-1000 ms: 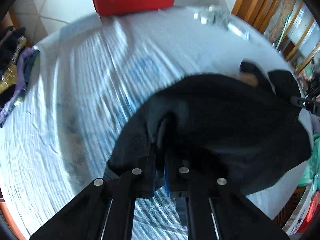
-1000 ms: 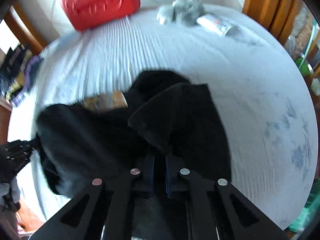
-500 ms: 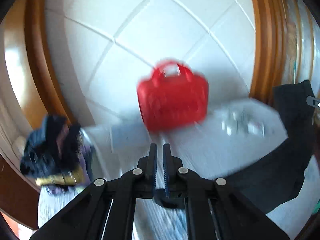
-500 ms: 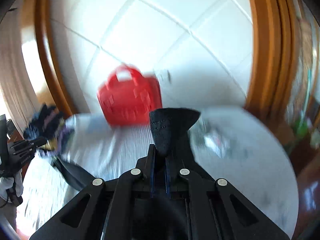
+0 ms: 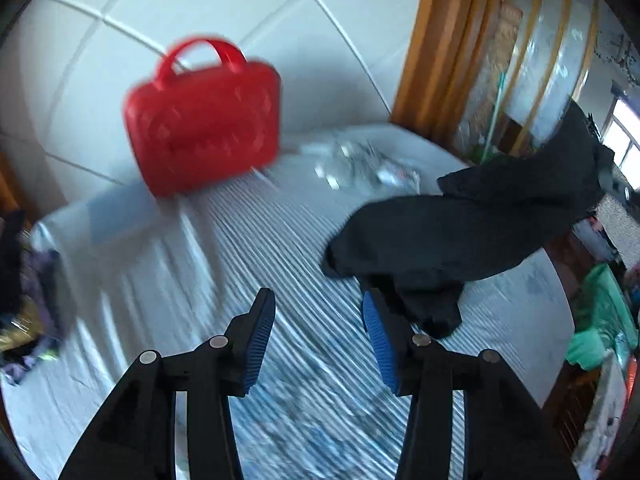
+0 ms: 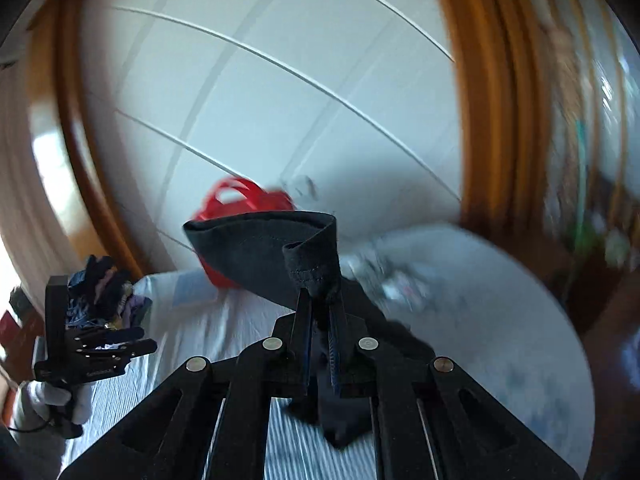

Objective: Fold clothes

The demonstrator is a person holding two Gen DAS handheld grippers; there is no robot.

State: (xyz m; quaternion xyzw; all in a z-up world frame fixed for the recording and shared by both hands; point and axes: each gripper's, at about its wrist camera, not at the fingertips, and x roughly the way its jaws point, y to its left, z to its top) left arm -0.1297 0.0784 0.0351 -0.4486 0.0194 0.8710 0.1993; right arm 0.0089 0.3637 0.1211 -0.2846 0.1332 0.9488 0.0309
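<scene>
Bag [image 5: 202, 116] standing at the table's [image 5: 256, 248] far edge, ahead-left of your left gripper [image 5: 318, 336], garment [image 5: 460, 232] draped ahead-right, clothes pile [image 5: 18, 280] far left, wrappers [image 5: 360, 164] beyond the garment.

We cannot make out the small clutter [image 5: 362, 164] behind the red bag [image 5: 204, 120] on the striped cloth; motion blur smears it in both views. The black garment [image 6: 272, 260] hides most of the red bag from the right wrist camera. The pile of clothes [image 5: 16, 280] is cut by the left view's edge, and the room at far right is too blurred to read.
</scene>
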